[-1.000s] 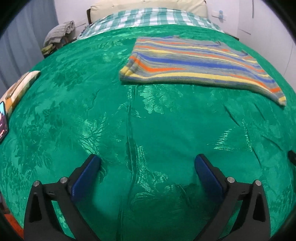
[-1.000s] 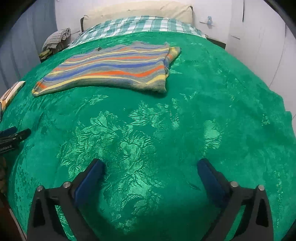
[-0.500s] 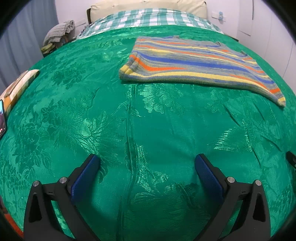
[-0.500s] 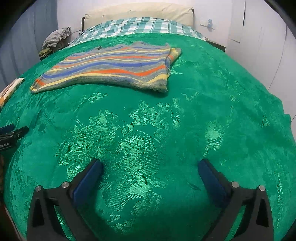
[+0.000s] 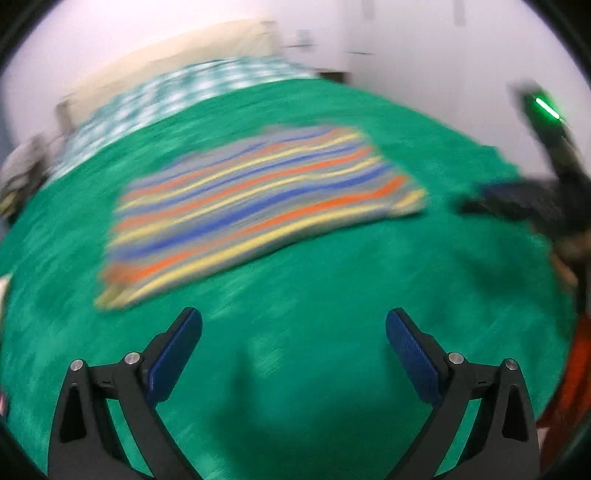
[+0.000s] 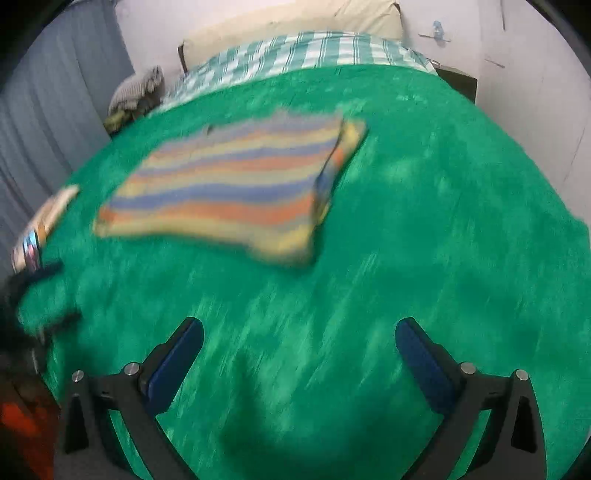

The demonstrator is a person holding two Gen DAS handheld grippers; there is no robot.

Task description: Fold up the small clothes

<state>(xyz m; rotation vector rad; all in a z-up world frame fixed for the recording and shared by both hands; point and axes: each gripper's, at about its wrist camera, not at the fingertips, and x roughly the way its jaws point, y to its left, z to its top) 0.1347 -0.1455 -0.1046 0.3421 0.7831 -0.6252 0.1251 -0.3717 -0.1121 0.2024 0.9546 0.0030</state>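
A folded striped knit garment (image 5: 255, 210), blue, orange, yellow and grey, lies flat on the green bedspread (image 5: 332, 314); it also shows in the right wrist view (image 6: 229, 192). My left gripper (image 5: 293, 332) is open and empty, over the spread just short of the garment's near edge. My right gripper (image 6: 299, 339) is open and empty, over the spread near the garment's near right corner. Both views are blurred by motion. The right gripper shows at the right edge of the left wrist view (image 5: 517, 199), with a green light above it.
A checked sheet (image 6: 303, 48) and cream pillow (image 6: 295, 22) lie at the head of the bed. A pile of clothes (image 6: 136, 92) sits at the far left. A flat patterned item (image 6: 44, 225) lies at the spread's left edge. White walls stand behind and right.
Both grippers have moved fast toward the garment, which now looks larger and closer. The left view has swung to the right, bringing the right gripper into sight. Both stay open.
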